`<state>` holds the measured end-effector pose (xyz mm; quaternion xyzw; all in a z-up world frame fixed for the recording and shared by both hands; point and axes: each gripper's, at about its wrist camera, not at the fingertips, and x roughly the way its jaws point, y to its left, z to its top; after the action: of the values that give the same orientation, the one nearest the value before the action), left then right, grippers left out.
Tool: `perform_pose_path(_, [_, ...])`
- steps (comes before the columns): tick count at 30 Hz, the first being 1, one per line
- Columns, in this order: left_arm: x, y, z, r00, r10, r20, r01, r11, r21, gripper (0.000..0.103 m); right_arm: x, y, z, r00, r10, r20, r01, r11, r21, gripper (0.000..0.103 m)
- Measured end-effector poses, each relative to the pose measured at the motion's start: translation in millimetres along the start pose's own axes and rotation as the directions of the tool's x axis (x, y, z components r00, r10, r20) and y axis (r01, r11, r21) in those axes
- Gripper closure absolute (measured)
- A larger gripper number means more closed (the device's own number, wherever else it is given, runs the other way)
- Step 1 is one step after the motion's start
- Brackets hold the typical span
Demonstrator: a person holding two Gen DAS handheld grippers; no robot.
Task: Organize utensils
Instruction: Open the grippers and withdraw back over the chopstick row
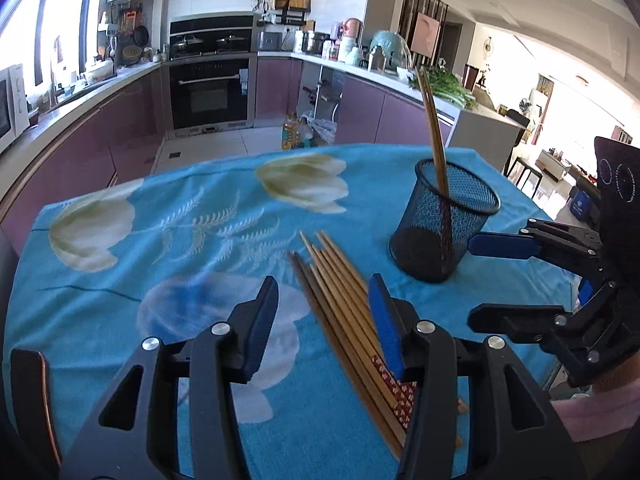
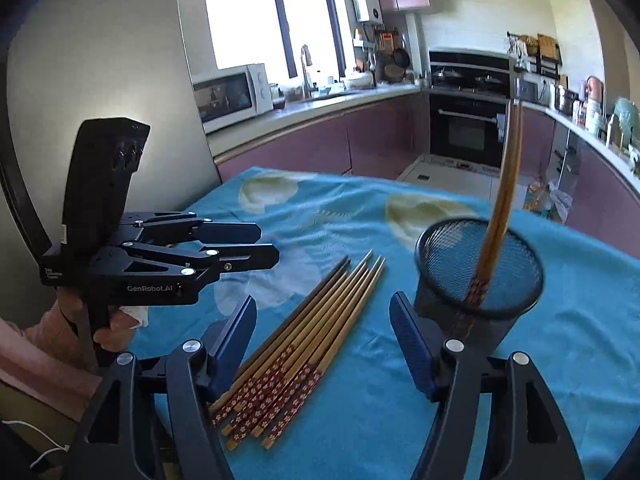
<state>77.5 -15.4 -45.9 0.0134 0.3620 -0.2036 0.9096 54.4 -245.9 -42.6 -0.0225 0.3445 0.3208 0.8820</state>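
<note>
Several bamboo chopsticks (image 1: pixel 340 308) with red patterned ends lie bundled on the blue flowered cloth (image 1: pixel 192 220). My left gripper (image 1: pixel 324 312) hovers open over them, its right finger above the bundle and no pad pressing on it. A black mesh cup (image 1: pixel 444 220) stands to the right with two chopsticks (image 1: pixel 434 132) leaning in it. My right gripper (image 2: pixel 324 328) is open too, with the bundle (image 2: pixel 304 340) below its left half and the mesh cup (image 2: pixel 480 280) just beyond its right finger. Each gripper shows in the other's view: the right gripper (image 1: pixel 472 280) and the left gripper (image 2: pixel 266 245).
The cloth (image 2: pixel 400 380) covers a table whose far edge drops to a tiled kitchen floor (image 1: pixel 224 144). Purple cabinets, an oven (image 1: pixel 208 92) and a microwave (image 2: pixel 228 94) stand beyond. A hand in a pink sleeve (image 2: pixel 52 344) holds the left gripper.
</note>
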Motion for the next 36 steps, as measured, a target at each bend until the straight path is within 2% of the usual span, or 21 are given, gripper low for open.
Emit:
perform_pose_path(4, [19, -3, -24, 0.997, -0.011, -0.072, 0.011, 1.000, -0.007, 0.055, 22, -1, -13, 0.998, -0.006, -0.061, 0.009, 0.999, 0.044, 0.036])
perform_pose_path(8, [33, -8, -38, 0.992, -0.004, -0.124, 0.003, 1.000, -0.011, 0.055, 29, -10, -20, 0.996, -0.025, -0.088, 0.032, 0.996, 0.086, 0.037])
perform_pose_path(10, [37, -9, -41, 0.990, 0.003, -0.139, -0.004, 1.000, -0.006, 0.055, 30, -14, -21, 0.995, -0.030, -0.099, 0.040, 0.994, 0.102, 0.043])
perform_pose_path(15, [42, -11, -44, 0.987, 0.005, -0.161, -0.005, 1.000, 0.001, 0.057, 36, -19, -25, 0.990, -0.034, -0.134, 0.052, 0.991, 0.127, 0.058])
perform_pose_path(17, [44, -10, -45, 0.986, 0.005, -0.166, -0.006, 1.000, 0.000, 0.057, 38, -20, -27, 0.989, -0.035, -0.143, 0.054, 0.990, 0.132, 0.059])
perform_pose_path(19, [44, -10, -45, 0.986, 0.003, -0.165, -0.003, 1.000, -0.002, 0.057, 38, -19, -28, 0.989, -0.032, -0.146, 0.052, 0.990, 0.130, 0.065])
perform_pose_path(30, [48, -9, -44, 0.985, 0.003, -0.173, -0.003, 1.000, 0.000, 0.059, 44, -15, -25, 0.984, -0.067, -0.166, 0.085, 0.991, 0.105, 0.070])
perform_pose_path(36, [48, -4, -45, 0.984, 0.001, -0.177, -0.003, 1.000, -0.010, 0.064, 42, -17, -24, 0.980, -0.087, -0.179, 0.108, 0.988, 0.106, 0.071])
